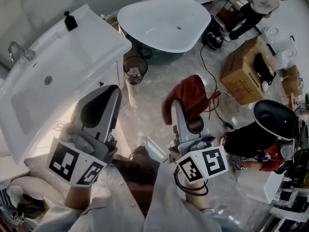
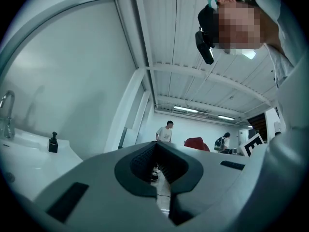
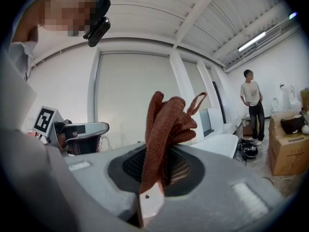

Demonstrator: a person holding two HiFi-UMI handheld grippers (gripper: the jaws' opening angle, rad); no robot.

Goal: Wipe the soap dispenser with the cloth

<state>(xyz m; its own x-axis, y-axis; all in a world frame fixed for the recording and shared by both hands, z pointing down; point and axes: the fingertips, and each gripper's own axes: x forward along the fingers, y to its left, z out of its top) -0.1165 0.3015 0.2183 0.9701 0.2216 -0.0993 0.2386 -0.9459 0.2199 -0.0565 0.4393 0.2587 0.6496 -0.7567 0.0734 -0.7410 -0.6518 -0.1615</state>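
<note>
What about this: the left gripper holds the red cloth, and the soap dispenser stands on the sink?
Not the left: the right gripper holds the red cloth, as the right gripper view shows. The soap dispenser does stand on the sink.

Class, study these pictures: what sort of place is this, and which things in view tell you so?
Probably a bathroom-fittings showroom or warehouse, not a home bathroom: a white washbasin carrying a soap dispenser, a freestanding bathtub on open floor, and a cardboard box nearby.

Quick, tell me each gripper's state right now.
Left gripper: closed, holding nothing.
Right gripper: closed on the red-brown cloth.
</note>
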